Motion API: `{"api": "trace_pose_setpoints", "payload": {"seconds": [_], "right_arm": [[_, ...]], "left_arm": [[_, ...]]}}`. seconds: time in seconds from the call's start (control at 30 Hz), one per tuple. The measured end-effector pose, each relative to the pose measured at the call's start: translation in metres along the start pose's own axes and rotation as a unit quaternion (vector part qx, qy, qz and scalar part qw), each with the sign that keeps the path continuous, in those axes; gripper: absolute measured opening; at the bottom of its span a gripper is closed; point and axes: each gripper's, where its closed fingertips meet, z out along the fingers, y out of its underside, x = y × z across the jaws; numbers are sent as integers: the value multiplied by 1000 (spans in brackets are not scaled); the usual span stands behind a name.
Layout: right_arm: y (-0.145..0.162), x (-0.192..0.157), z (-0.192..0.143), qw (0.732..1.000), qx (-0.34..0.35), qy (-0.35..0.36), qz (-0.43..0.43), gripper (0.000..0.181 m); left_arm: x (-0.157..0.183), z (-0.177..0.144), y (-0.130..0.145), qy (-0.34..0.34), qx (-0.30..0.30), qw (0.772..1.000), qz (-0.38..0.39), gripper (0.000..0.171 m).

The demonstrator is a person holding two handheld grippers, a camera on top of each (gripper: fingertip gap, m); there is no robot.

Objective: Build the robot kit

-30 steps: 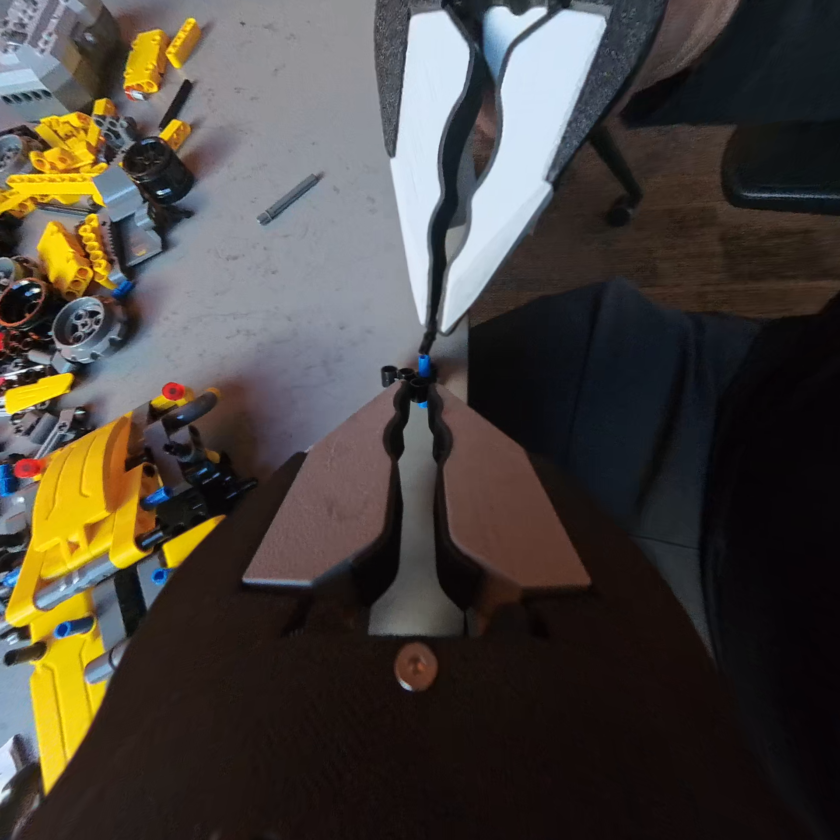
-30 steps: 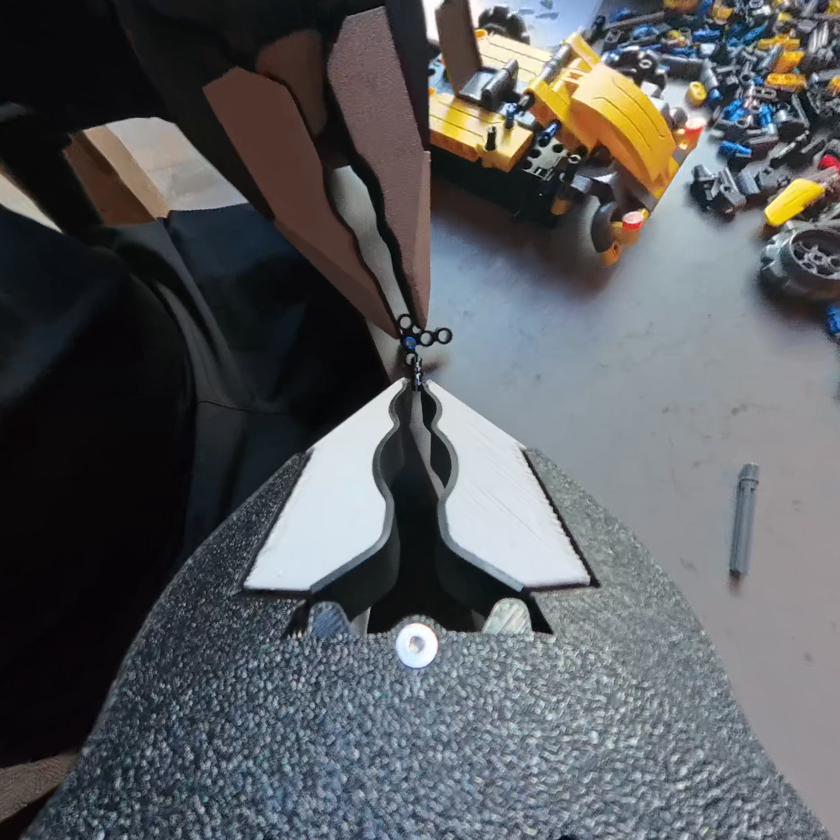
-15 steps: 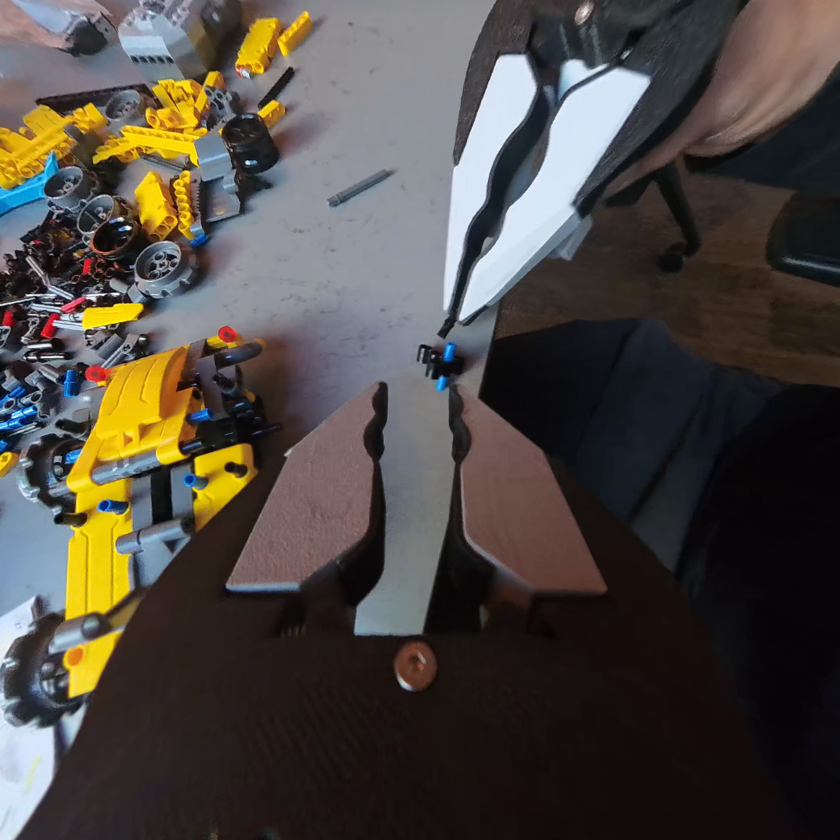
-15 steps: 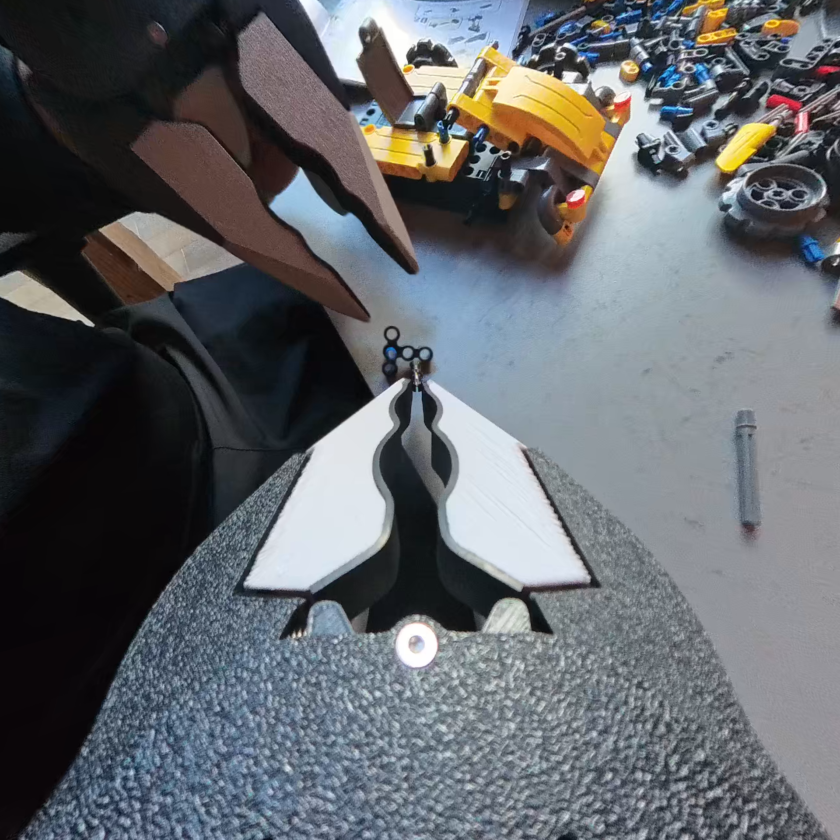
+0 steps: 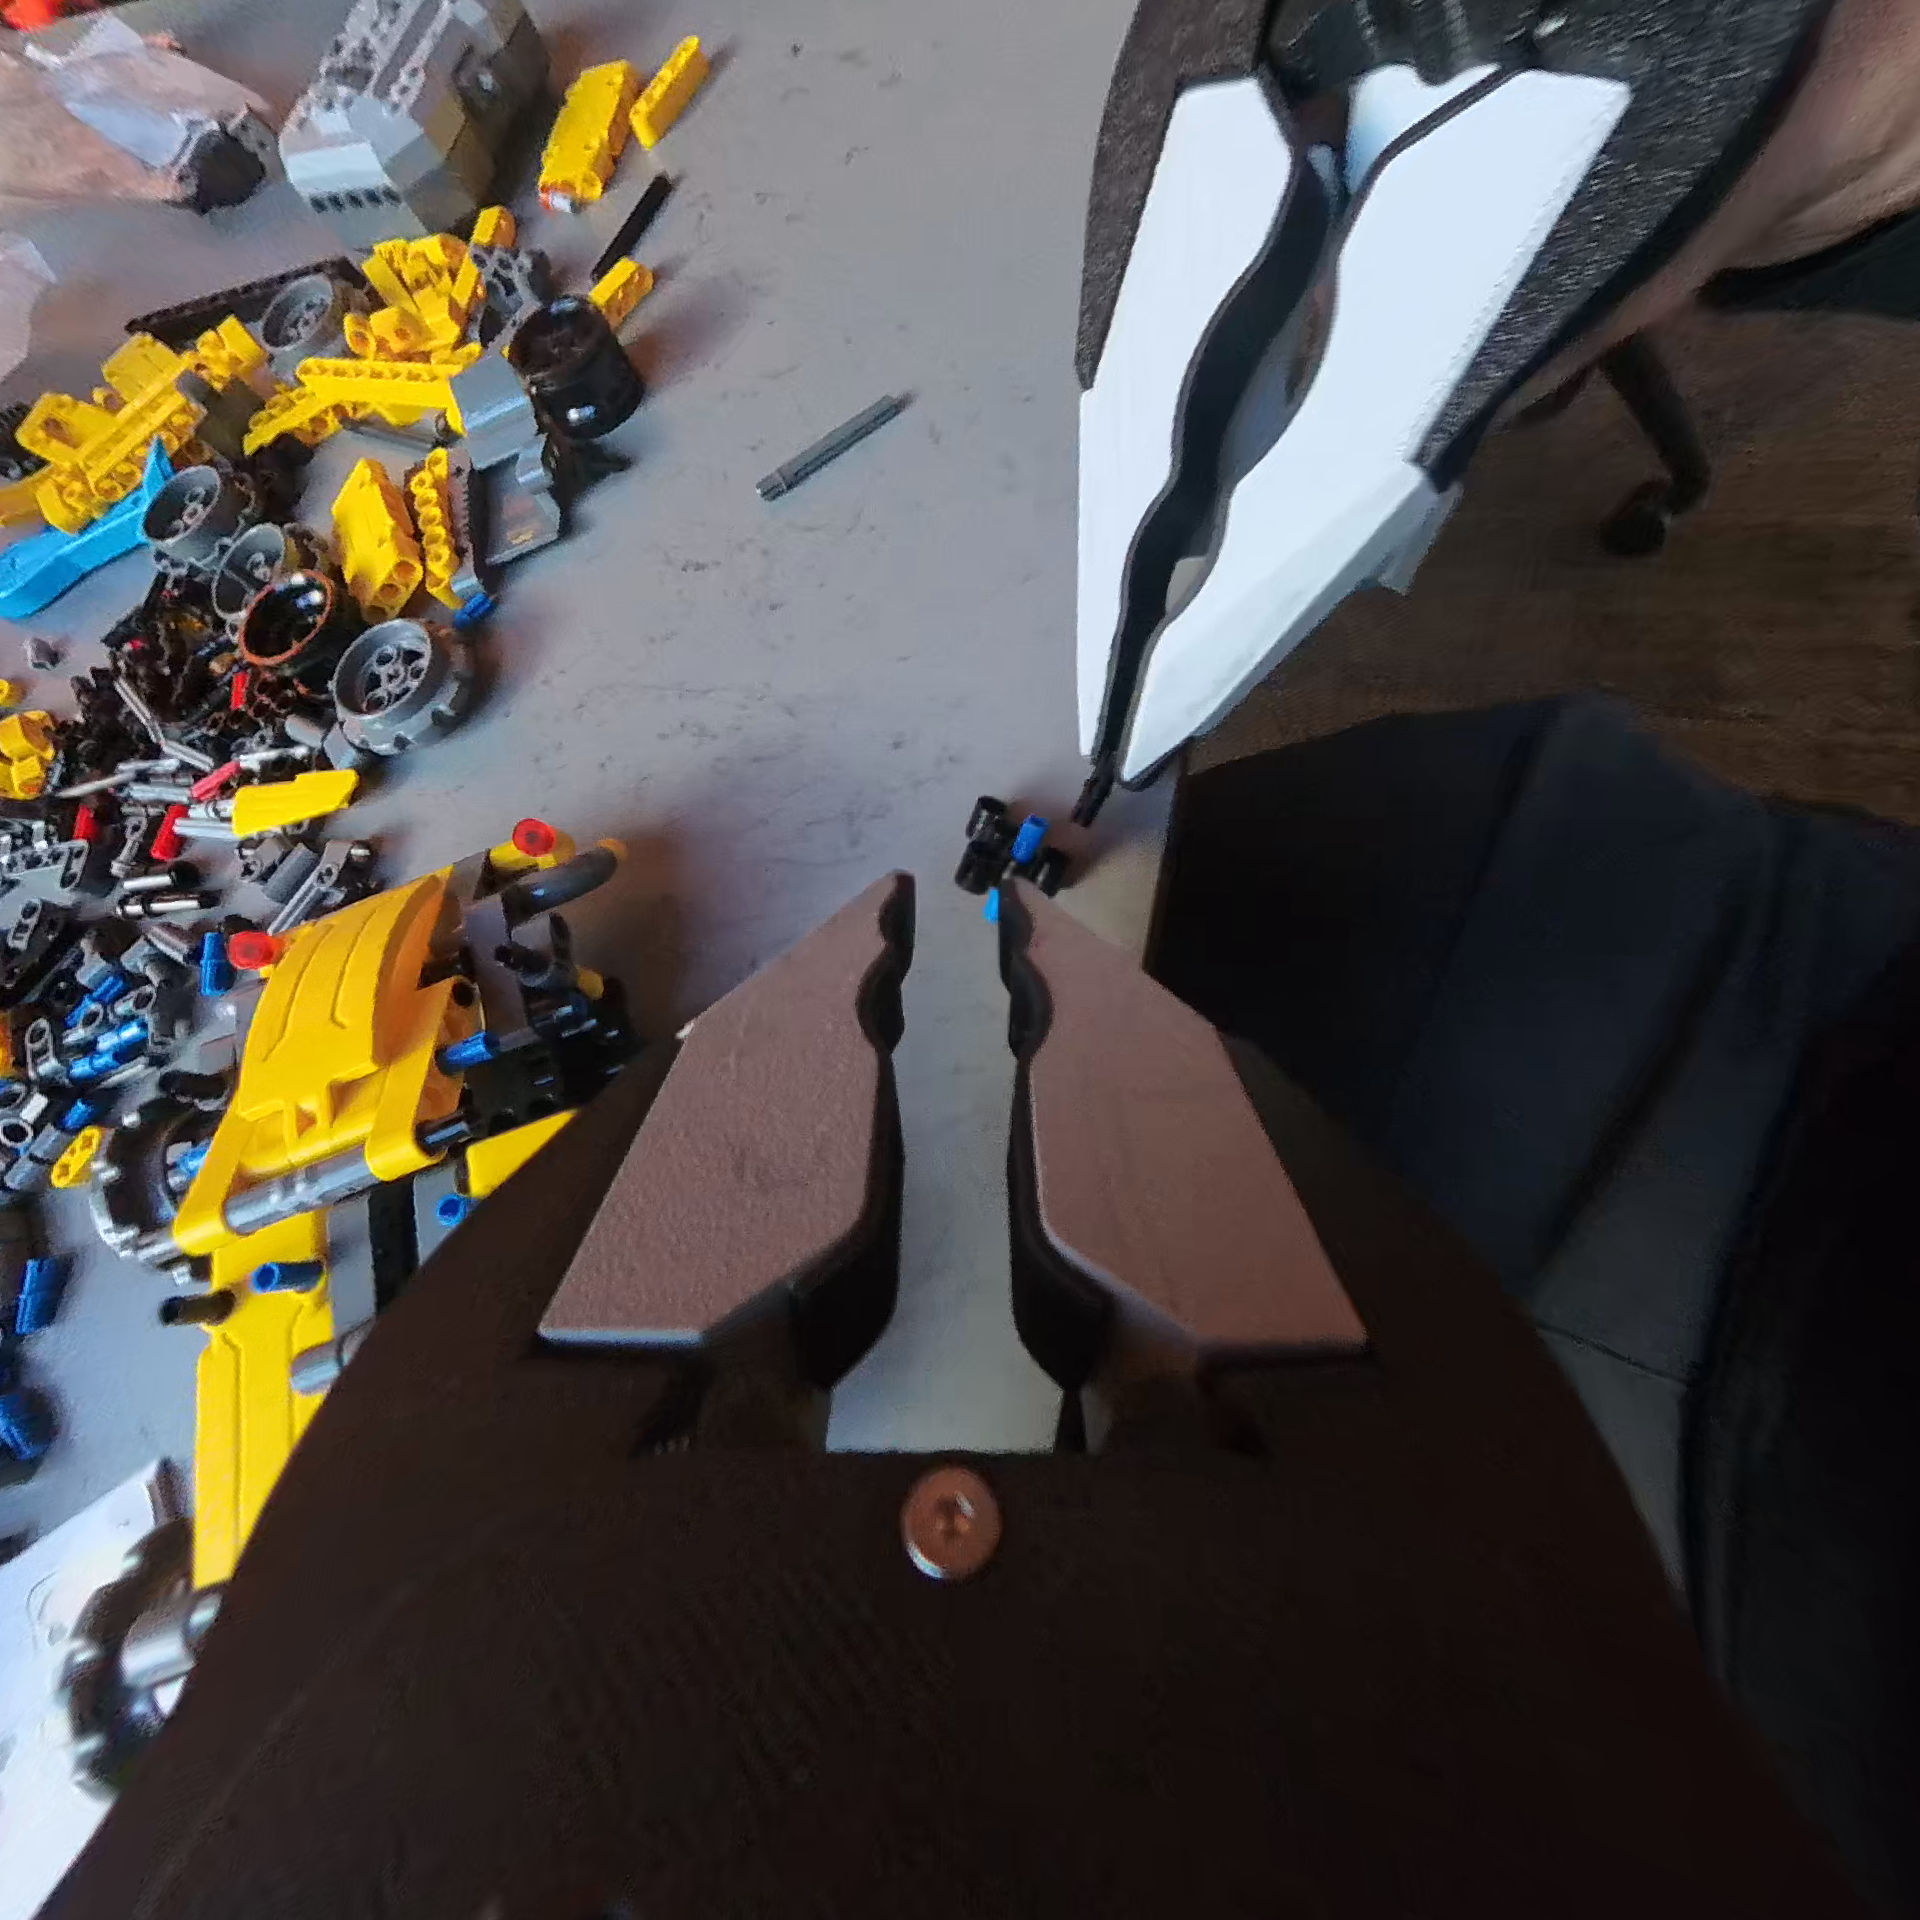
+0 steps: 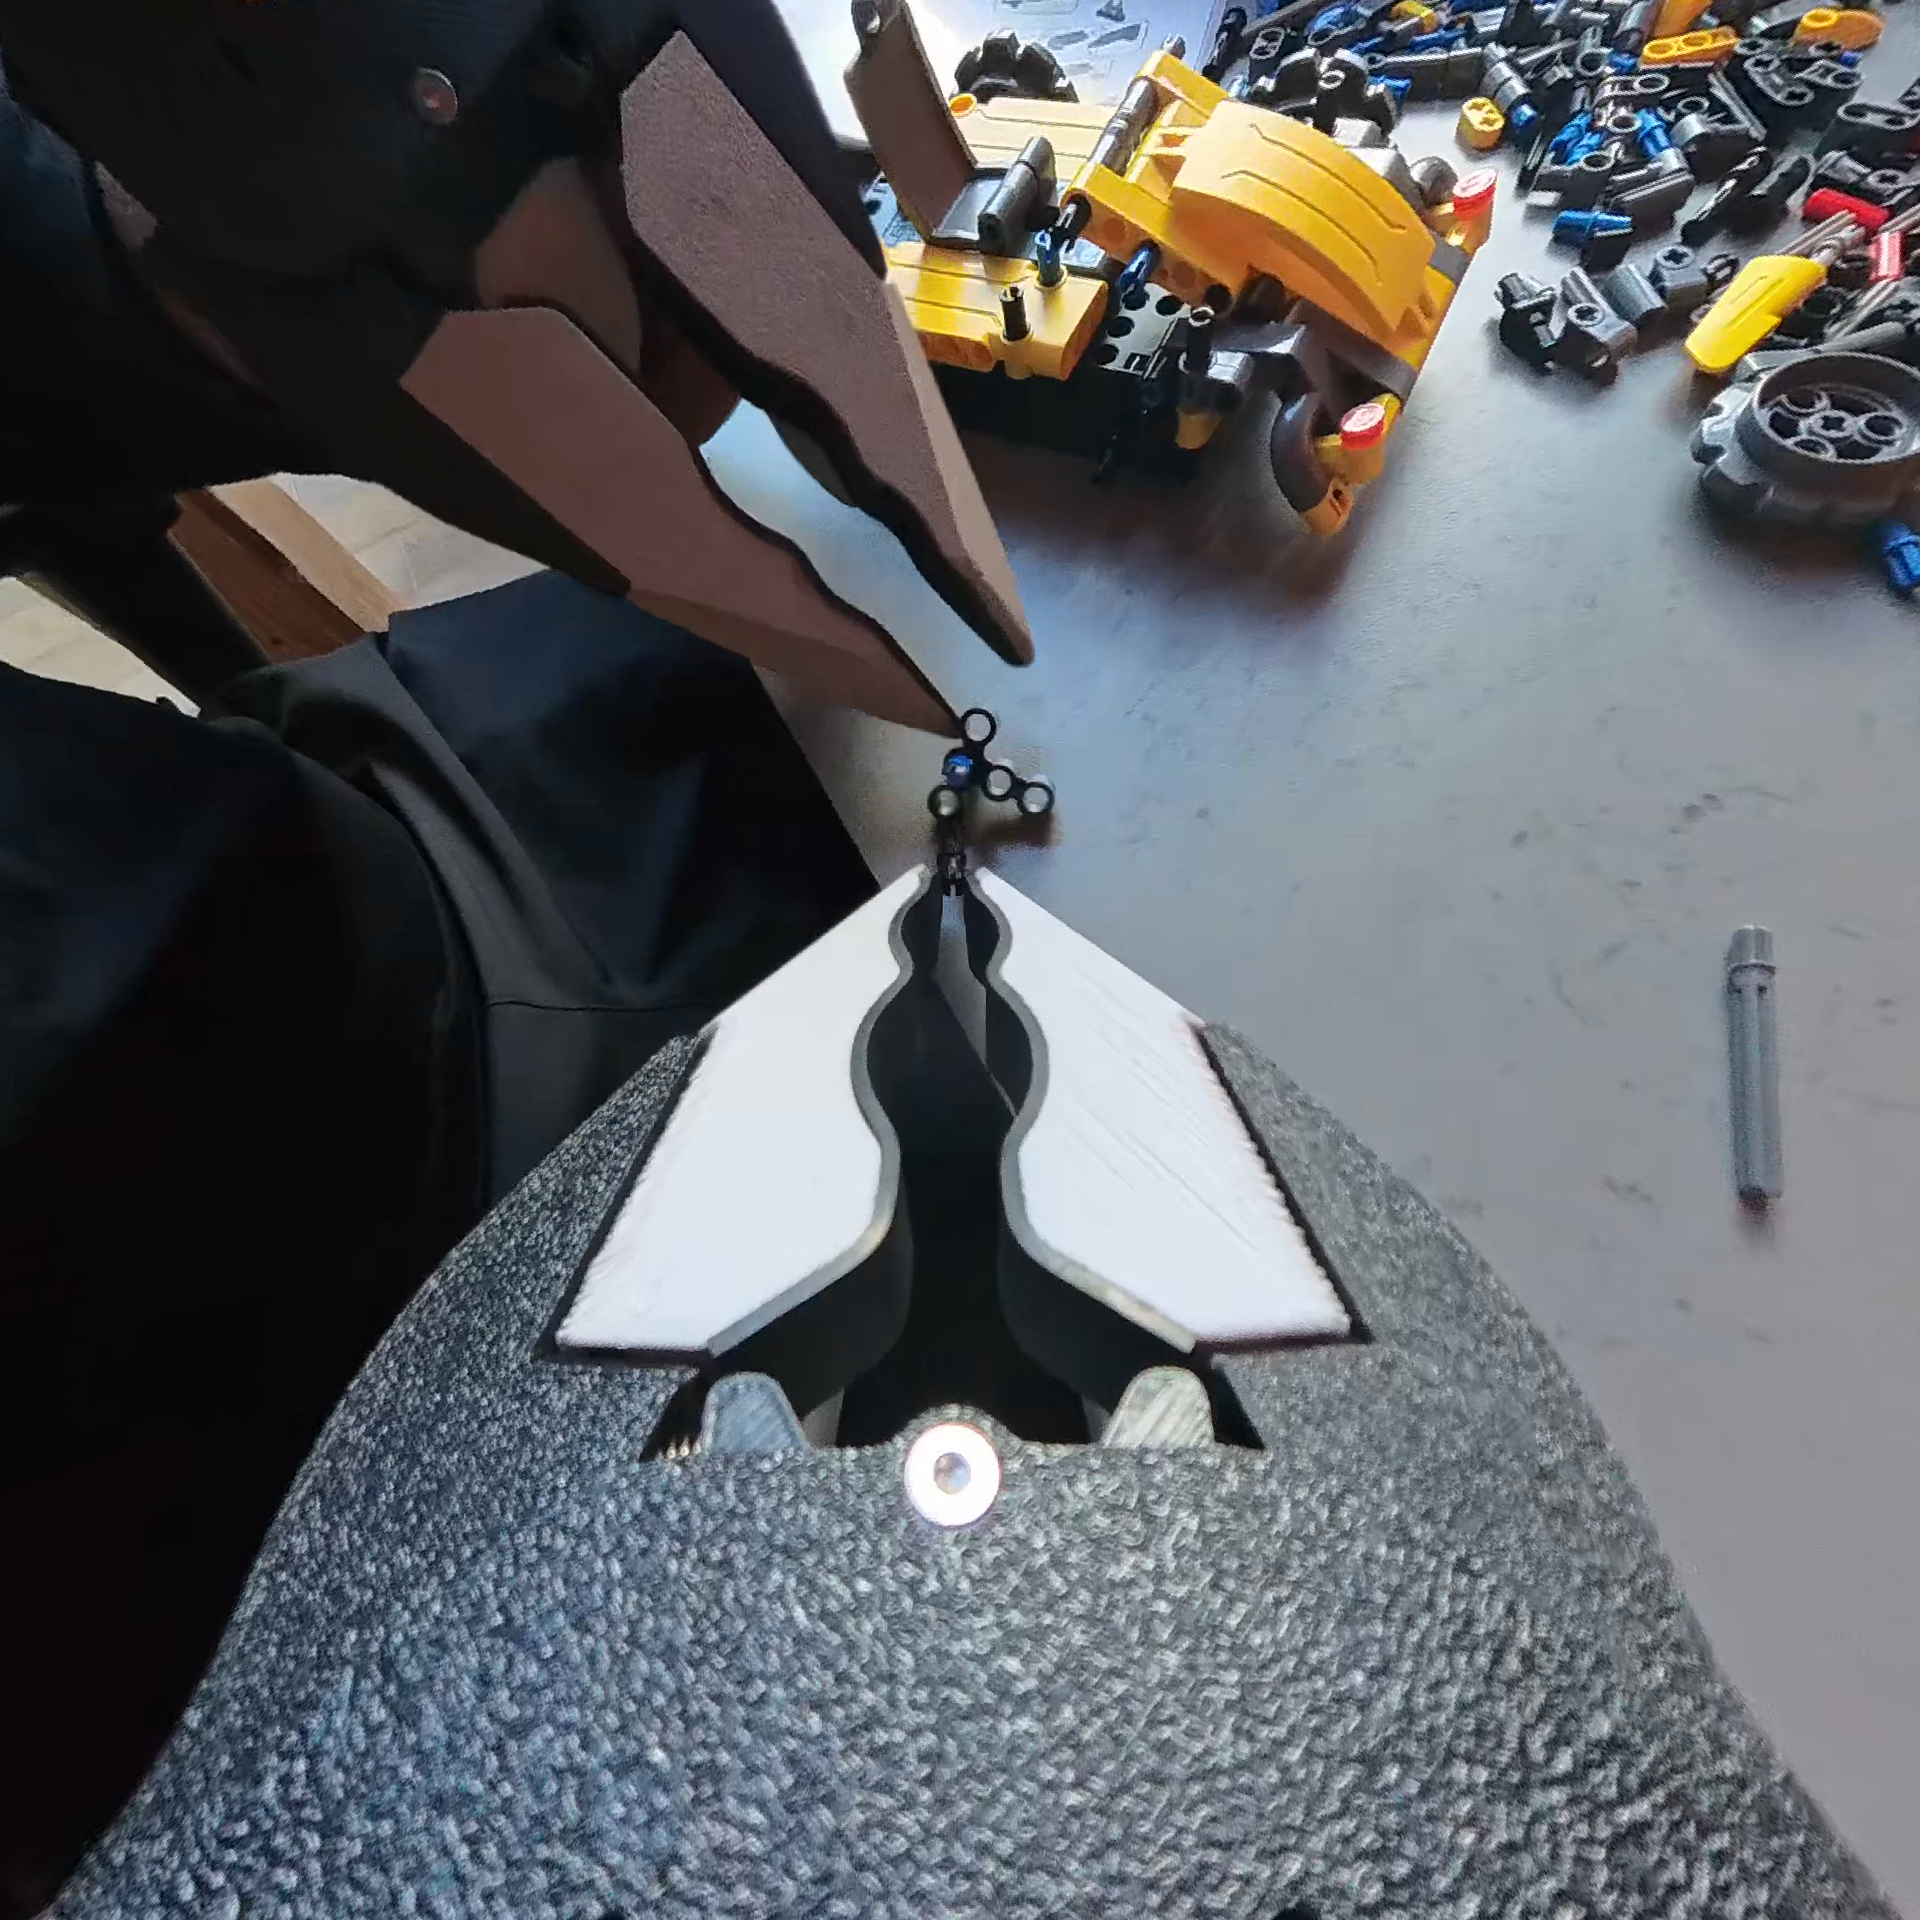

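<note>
My right gripper (image 6: 949,881), with white fingers, is shut on a thin black pin that sticks out of a small black connector piece (image 6: 987,787) with a blue pin in it. It holds the piece just above the grey table (image 6: 1351,831), near the table's edge. My left gripper (image 5: 958,891), with brown fingers, is open and empty. Its tips are right at the piece (image 5: 1013,854), and in the right wrist view one tip touches the piece's top ring. The right gripper (image 5: 1110,764) comes in from the upper right in the left wrist view.
A partly built yellow model vehicle (image 5: 343,1039) (image 6: 1247,229) lies close by. A heap of loose yellow, black, grey and blue pieces (image 5: 260,520) (image 6: 1714,156) lies beyond it. A grey axle (image 5: 831,447) (image 6: 1751,1060) lies alone. A person's dark clothing (image 5: 1558,1039) is past the table edge. Left and right tips are no more than a few centimetres apart. It is some 12 cm from my right tips to the grey axle (image 6: 1751,1060). It is also in sight in the left wrist view (image 5: 830,450).
My left gripper was shut on the piece a second ago, then opened and drew back. Now it is back at the piece, still open. The right gripper has kept hold.
</note>
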Motion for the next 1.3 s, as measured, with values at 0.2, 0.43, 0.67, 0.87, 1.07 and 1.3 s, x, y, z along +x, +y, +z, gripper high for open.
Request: {"api": "trace_pose_setpoints", "payload": {"seconds": [0.2, 0.43, 0.67, 0.87, 1.07, 1.3], "right_arm": [[-4, -3, -4, 1000, 18, -20, 4, 4], [-1, -3, 2, 1000, 2, -12, 7, 4], [-1, -2, 2, 1000, -2, -5, 9, 4], [-7, -8, -6, 1000, 24, -17, -7, 4], [-18, -15, -15, 997, 57, -48, 21, 5], [-26, -20, -20, 993, 82, -73, 44, 4]], "left_arm": [[-4, -8, 0, 10, -12, 995, 101, 22], [7, -6, -3, 153, -61, 975, 149, 1], [13, -10, 5, 230, -158, 944, 176, 1], [9, -8, -23, 154, -83, 969, 176, 18], [27, -11, -30, 99, -4, 970, 221, 13], [29, -10, -29, 58, 21, 971, 231, 1]]}}
